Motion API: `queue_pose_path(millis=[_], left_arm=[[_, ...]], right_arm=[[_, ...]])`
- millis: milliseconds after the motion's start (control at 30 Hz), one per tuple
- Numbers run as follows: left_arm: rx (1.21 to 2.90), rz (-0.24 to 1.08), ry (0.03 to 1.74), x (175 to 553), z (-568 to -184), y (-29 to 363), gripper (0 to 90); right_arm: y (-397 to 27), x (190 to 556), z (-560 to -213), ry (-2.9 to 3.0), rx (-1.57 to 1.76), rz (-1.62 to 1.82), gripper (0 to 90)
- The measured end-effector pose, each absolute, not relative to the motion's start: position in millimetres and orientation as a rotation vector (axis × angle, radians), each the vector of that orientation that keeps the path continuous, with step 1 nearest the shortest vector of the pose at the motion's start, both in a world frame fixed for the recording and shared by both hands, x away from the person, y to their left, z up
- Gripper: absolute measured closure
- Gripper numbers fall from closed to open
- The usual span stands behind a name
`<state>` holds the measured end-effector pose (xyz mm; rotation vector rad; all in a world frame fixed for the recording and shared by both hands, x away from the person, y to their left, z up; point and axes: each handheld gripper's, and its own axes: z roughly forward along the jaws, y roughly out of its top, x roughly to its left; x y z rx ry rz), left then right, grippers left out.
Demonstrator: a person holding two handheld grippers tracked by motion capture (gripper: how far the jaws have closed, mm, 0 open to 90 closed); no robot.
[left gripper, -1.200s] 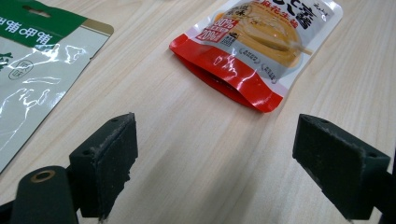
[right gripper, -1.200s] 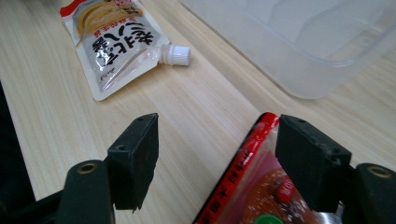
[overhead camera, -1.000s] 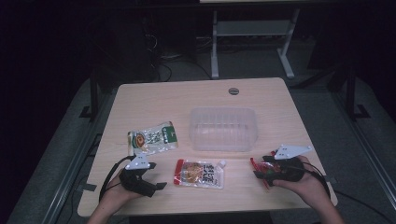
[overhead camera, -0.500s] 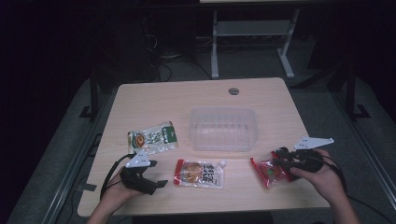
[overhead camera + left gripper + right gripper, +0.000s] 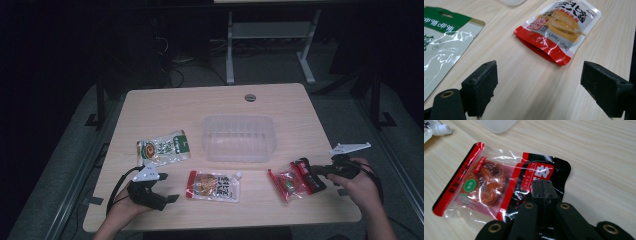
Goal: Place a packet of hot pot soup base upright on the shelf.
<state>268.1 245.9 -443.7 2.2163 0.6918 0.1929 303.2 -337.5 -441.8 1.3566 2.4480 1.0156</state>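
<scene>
While the left gripper [image 5: 167, 199] sits unmoved at lower left, jaws wide on bare table [image 5: 210, 107] | right gripper [image 5: 543, 185] has shifted right, jaws just closing, now pinched onto red-and-black snack packet [image 5: 499, 185] | packet lower right of high view, clear window, brown contents, dragged right.

A dim lab: lone wooden table [image 5: 165, 107], floor cables [image 5: 172, 62], metal stand [image 5: 265, 35] behind
</scene>
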Motion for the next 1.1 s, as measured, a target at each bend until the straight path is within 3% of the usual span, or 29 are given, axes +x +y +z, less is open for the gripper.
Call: queue_pose_path(millis=[633, 1100], left_arm=[[2.215, 0.19, 0.686, 268.7, -443.5, 246.0, 13.9], [2.212, 0.177, 0.657, 267.6, -441.4, 240.8, 14.0]], right_arm=[[-341.7, 305.2, -462.8, 2.429, 1.407, 0.964, 90.0], [-305.5, 301.4, -461.3, 2.577, 1.29, 0.993, 90.0]])
